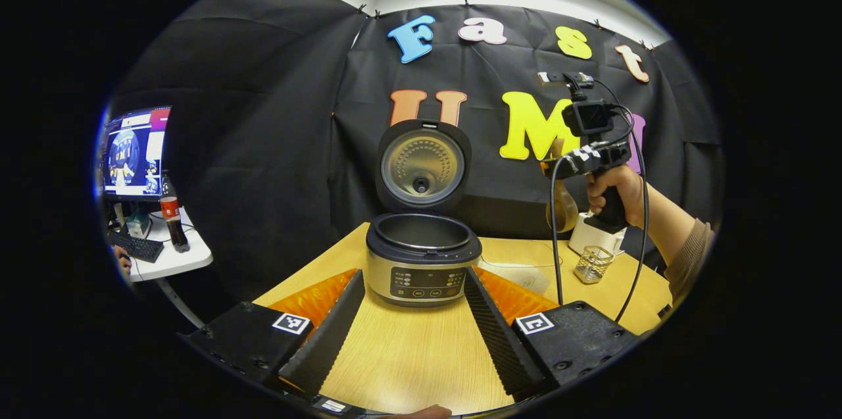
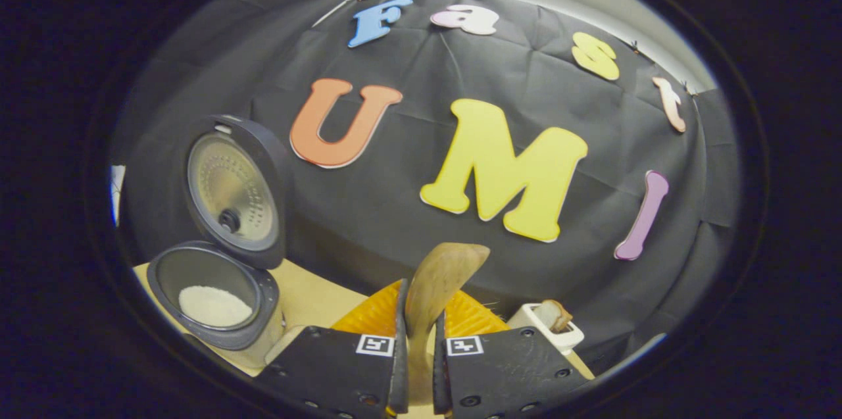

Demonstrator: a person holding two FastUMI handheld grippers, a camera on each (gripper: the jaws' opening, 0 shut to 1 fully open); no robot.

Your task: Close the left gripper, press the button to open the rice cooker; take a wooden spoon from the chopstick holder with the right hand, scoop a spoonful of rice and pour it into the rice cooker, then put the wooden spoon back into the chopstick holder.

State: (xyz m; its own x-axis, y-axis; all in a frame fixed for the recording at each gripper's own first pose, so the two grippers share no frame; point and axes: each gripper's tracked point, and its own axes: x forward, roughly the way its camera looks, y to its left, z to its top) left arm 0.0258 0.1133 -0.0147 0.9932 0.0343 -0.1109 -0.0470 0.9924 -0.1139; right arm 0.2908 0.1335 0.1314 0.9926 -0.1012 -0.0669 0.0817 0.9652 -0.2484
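The rice cooker (image 1: 421, 261) stands on the wooden table (image 1: 408, 353) with its lid (image 1: 423, 166) raised. My left gripper (image 1: 418, 333) is open just in front of it, its fingers spread wide on either side of the control panel. A hand holds my right gripper (image 1: 567, 165) raised to the right of the cooker, above the white chopstick holder (image 1: 595, 235). In the right gripper view my right gripper (image 2: 421, 314) is shut on the handle of the wooden spoon (image 2: 442, 277), whose bowl points up. The cooker's (image 2: 210, 300) inner pot holds white rice (image 2: 214, 306).
A clear cup (image 1: 592, 264) stands on the table in front of the chopstick holder (image 2: 549, 325), which holds another wooden piece. At far left a small white table (image 1: 168, 258) carries a monitor (image 1: 135, 152), a keyboard and a bottle (image 1: 173, 218). Cables hang from the right gripper.
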